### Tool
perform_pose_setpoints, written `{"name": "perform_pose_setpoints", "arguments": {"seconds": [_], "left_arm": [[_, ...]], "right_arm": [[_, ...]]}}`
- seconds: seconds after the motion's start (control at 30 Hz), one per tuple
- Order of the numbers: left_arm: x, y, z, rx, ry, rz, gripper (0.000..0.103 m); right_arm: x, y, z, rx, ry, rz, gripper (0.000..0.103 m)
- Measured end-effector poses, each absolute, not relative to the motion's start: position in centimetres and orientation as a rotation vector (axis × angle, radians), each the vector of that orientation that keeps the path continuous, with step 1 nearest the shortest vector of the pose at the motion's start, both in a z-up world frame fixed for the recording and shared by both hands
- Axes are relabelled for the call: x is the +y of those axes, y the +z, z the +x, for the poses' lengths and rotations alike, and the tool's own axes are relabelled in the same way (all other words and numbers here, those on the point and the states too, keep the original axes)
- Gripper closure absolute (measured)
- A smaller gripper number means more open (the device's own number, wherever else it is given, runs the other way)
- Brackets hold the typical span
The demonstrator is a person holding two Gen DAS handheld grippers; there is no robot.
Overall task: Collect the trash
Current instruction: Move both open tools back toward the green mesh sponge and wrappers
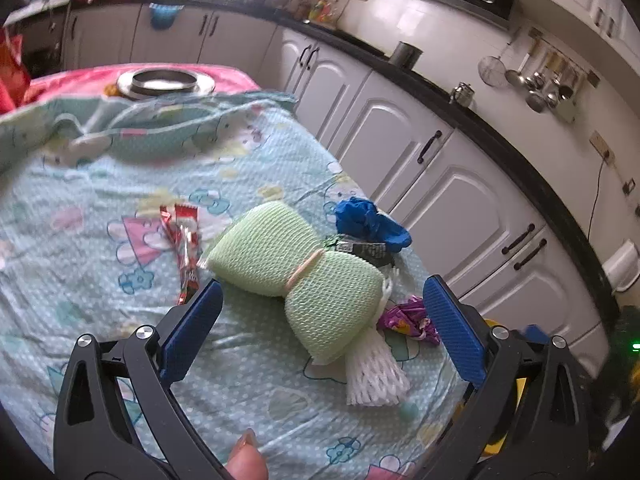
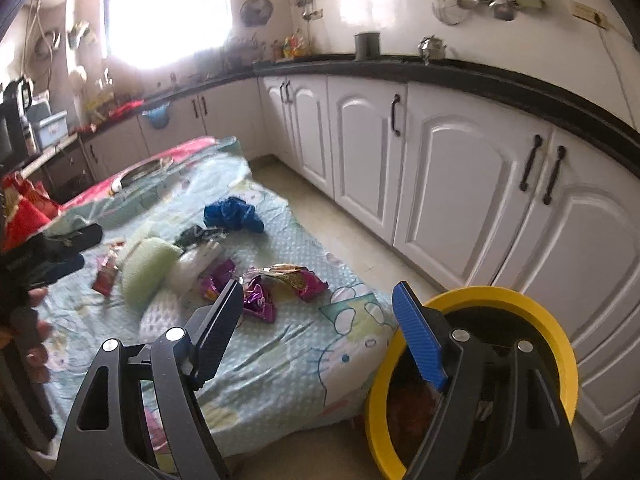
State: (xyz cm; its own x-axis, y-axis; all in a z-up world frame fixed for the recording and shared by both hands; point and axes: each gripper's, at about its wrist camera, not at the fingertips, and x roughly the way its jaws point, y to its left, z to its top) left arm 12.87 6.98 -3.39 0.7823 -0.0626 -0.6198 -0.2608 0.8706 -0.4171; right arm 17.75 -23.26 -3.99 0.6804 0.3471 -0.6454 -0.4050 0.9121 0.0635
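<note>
My left gripper (image 1: 322,320) gapes wide and empty at frame bottom, the pale green foam-net bundle (image 1: 296,272) lying between its blue pads. My right gripper (image 2: 318,322) is equally wide, empty, beside the yellow-rimmed bin (image 2: 560,332) at lower right. Purple crumpled wrappers (image 2: 260,300) sit centre on the teal sheet (image 2: 280,360); a blue crumpled bag (image 2: 232,212) lies farther up.

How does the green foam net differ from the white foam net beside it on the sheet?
The green foam net is pale green, while the white foam net is white. The green one looks bulkier and is cinched at its middle by a rubber band; the white one is slimmer, unbanded and partly hidden under the green one. Both are meshed fruit sleeves lying on the patterned sheet.
</note>
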Motion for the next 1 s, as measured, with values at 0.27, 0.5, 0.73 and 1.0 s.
{"name": "perform_pose_setpoints", "arguments": {"seconds": [0.27,0.5,0.73,1.0], "left_arm": [[7.3,-4.7,14.1,0.717,0.077,-0.621,0.011],[7.3,-5.7,16.3,0.757,0.097,-0.686,0.011],[8.2,-7.1,18.2,0.803,0.141,-0.754,0.011],[8.7,-8.6,18.8,0.827,0.164,-0.814,0.011]], "right_arm": [[-20.7,-7.4,22.2,0.815,0.469,-0.232,0.037],[-18.8,-9.0,24.0,0.843,0.525,-0.341,0.045],[-17.4,-10.1,24.4,0.86,0.585,-0.399,0.071],[-17.7,-10.1,23.2,0.864,0.616,-0.348,0.08]]}}
